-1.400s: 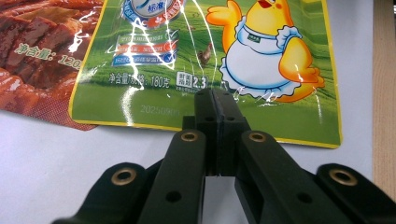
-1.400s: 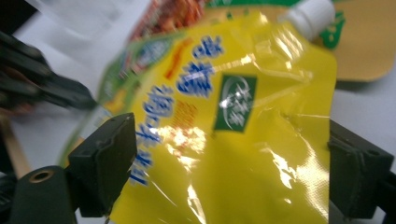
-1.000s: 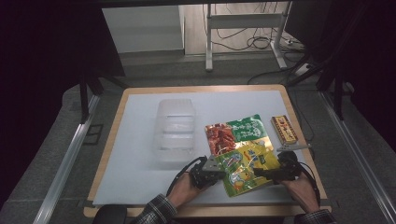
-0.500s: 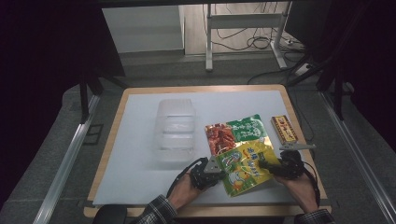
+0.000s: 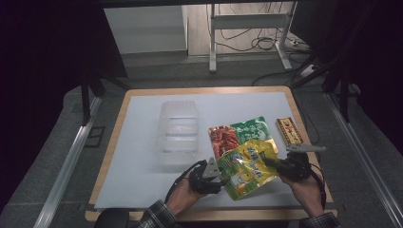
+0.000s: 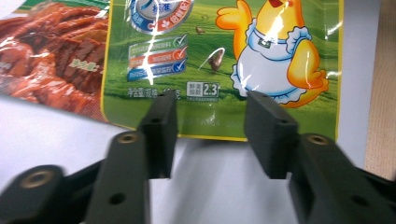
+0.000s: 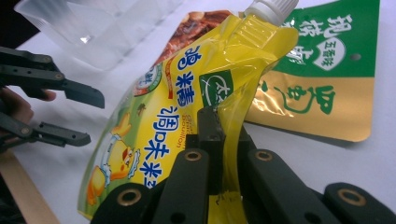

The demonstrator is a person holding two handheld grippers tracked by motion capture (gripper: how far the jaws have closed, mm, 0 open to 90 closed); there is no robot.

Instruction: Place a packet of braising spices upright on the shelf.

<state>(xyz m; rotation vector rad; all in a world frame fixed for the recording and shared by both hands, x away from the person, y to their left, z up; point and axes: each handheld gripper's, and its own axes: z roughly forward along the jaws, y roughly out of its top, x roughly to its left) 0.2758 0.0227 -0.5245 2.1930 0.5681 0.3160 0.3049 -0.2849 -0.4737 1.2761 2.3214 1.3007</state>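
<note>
Hanging at lower centre of the high view, the yellow pouch (image 5: 247,167) is pinched by its edge in my right tongs (image 7: 219,140); my left tongs (image 6: 210,135) have just been opening, empty, seemingly clear of it, above the bench (image 5: 138,156).

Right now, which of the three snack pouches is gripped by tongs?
The yellow spouted pouch, pinched along its edge by the right tongs. The red pouch and green pouch lie flat on the table, ungripped.

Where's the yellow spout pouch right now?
High view, front right of the table: yellow spout pouch overlaps the red and green packets, pinched by the right gripper.
</note>
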